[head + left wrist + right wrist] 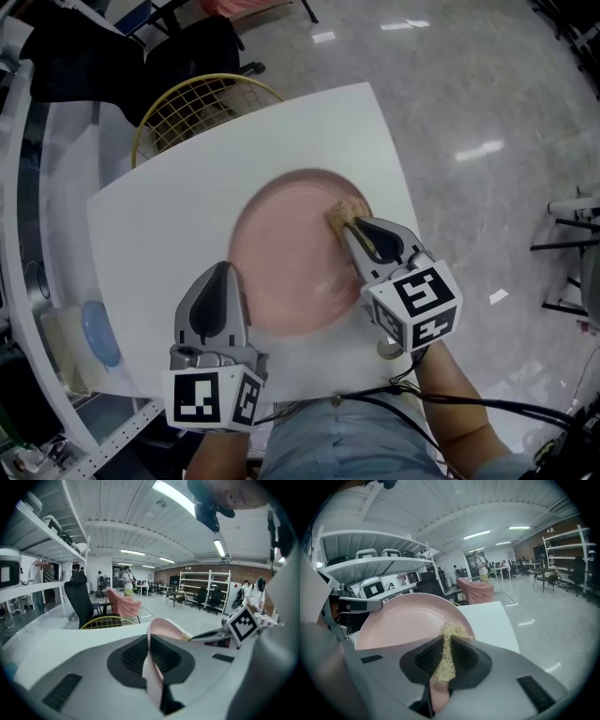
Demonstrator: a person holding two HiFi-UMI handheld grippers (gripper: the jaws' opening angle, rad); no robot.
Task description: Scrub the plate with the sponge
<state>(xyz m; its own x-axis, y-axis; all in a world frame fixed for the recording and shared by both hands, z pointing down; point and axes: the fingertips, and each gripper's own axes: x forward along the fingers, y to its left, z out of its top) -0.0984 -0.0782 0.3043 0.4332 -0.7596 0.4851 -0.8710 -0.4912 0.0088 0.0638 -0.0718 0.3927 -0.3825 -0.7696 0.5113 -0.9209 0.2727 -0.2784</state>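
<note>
A pink plate [286,253] lies over the middle of the white table [159,225]. My left gripper [223,274] is shut on the plate's near-left rim; in the left gripper view the rim [157,641] runs edge-on between the dark pads. My right gripper [352,228] is shut on a straw-coloured fibrous sponge [349,212], which rests against the plate's right side. In the right gripper view the sponge [446,651] sticks up between the pads in front of the plate [405,620].
A yellow wire basket [202,103] stands beyond the table's far left corner, with a black chair [122,52] behind it. A white shelf unit with a blue item [98,333] runs along the left. Glossy floor [469,122] lies to the right.
</note>
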